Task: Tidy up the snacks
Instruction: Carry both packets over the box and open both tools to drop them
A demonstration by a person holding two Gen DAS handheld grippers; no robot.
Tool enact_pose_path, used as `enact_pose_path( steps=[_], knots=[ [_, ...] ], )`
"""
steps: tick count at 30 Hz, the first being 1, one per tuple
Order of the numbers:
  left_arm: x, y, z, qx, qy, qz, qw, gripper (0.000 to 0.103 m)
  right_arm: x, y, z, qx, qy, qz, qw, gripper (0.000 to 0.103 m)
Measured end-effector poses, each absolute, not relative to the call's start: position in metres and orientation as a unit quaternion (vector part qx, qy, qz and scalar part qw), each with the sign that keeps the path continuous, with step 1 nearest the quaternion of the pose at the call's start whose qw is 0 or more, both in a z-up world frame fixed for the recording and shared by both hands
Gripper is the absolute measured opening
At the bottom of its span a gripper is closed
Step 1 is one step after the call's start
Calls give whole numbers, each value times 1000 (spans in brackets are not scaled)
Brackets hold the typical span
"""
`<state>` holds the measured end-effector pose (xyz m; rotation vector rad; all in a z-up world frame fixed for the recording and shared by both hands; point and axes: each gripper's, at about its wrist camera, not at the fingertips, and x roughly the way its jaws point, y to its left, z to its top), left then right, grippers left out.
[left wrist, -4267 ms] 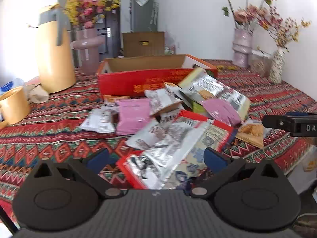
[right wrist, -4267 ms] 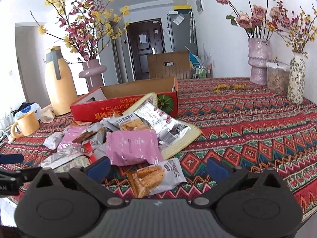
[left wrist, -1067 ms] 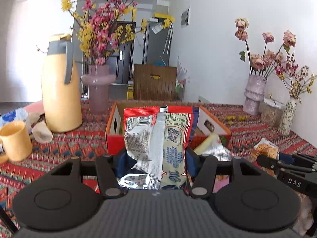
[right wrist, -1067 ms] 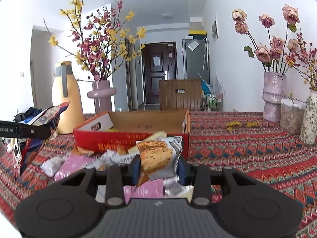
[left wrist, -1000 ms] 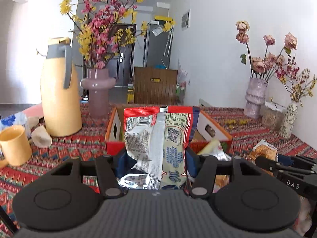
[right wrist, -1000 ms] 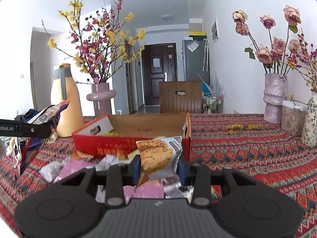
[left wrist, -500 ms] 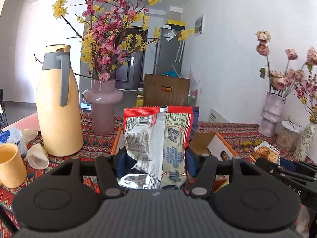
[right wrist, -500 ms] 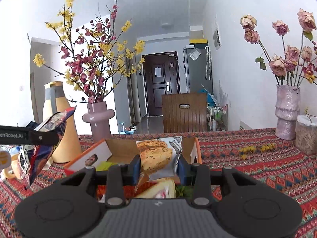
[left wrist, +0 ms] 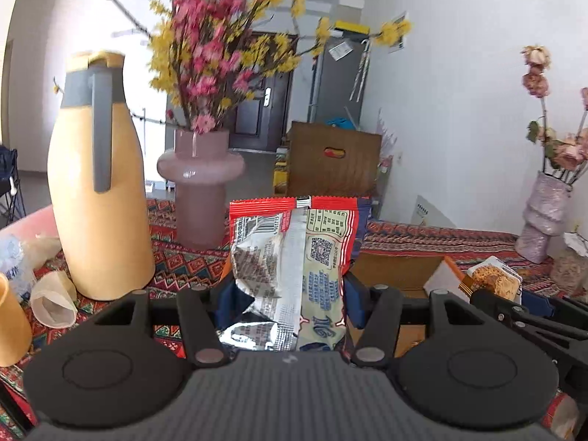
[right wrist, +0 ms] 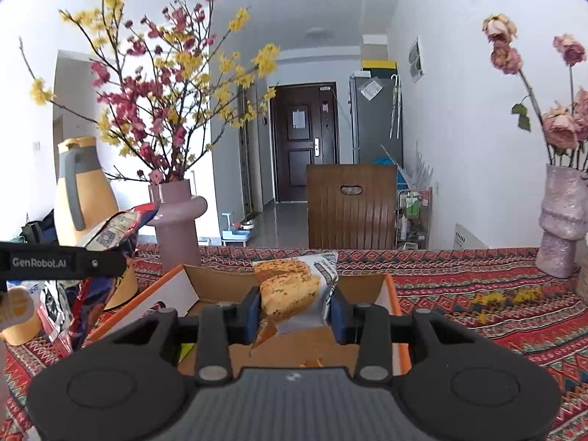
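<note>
Two packets are up off the worktop (right wrist: 477, 294), one in each tool. The left tool (left wrist: 286, 290) is clamped on a red-edged foil snack bag (left wrist: 294, 268), held upright with its QR code and barcode facing the camera; the small print is unreadable. The right tool (right wrist: 294, 308) pinches a biscuit packet (right wrist: 294, 286) above the open cardboard box (right wrist: 389, 290), whose orange rim runs on both sides. Left of the box, close by, stand a mauve vase of blossom branches (right wrist: 176, 220) and a tall yellow thermos jug (left wrist: 95, 191); a yellow mug (left wrist: 11, 323) sits at the edge. Right of the box the patterned cloth lies open as far as a pale pink vase (right wrist: 562, 220). "GenRobot.AI" reads on the left tool's side.
</note>
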<state>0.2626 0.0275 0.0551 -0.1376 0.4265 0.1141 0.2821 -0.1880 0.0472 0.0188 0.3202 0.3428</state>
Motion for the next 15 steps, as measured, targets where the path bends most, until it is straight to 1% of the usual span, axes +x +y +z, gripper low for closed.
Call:
enact_pose_path(
  steps=[8,15],
  knots=[
    [286,37,22,-72,251,68,963,58,304,-182,20,17,184,160,970,37],
    [280,34,18,-69,245,63,965,59,309,-176,7,8,210,161,964,38]
  ],
)
